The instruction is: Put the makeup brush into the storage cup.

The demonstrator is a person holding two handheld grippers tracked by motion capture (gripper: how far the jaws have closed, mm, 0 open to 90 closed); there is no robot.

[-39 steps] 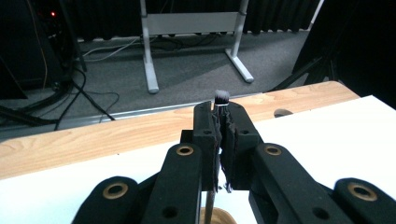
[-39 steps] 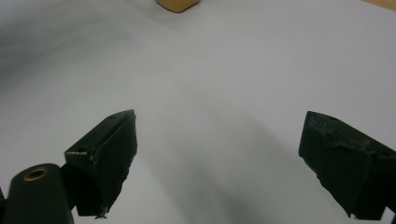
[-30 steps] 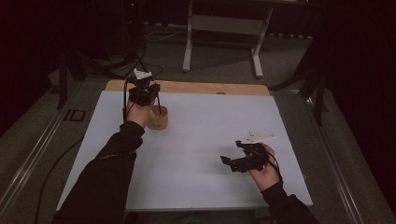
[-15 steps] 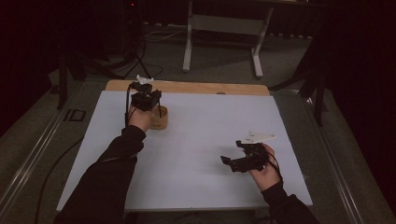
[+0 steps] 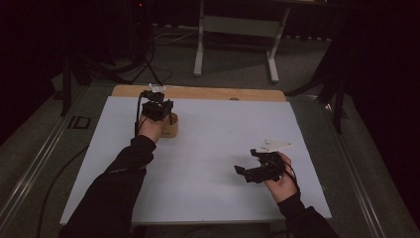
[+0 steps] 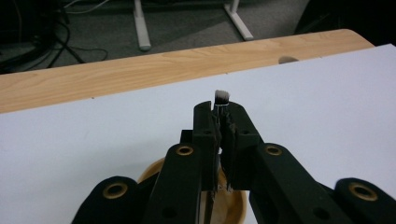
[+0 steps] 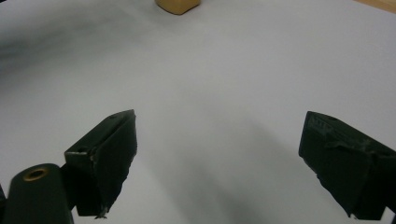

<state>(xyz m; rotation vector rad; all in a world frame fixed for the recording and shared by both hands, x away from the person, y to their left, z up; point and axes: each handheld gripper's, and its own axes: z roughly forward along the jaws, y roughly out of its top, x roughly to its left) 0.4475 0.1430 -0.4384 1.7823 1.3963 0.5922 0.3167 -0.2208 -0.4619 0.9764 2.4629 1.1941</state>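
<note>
Left gripper view: the left gripper [image 6: 219,116] has its 2 jaws clenched on a thin brush [image 6: 221,97], whose white tip pokes out just past the jaw ends. A wooden bowl [image 6: 233,205] sits directly under the jaws on the white sheet [image 6: 327,102]. The right gripper [image 7: 217,163] has its jaws spread wide, nothing between them.

Tan wooden bowl [image 5: 170,127]; white-tipped, seemingly black brush [image 6: 221,99].
</note>
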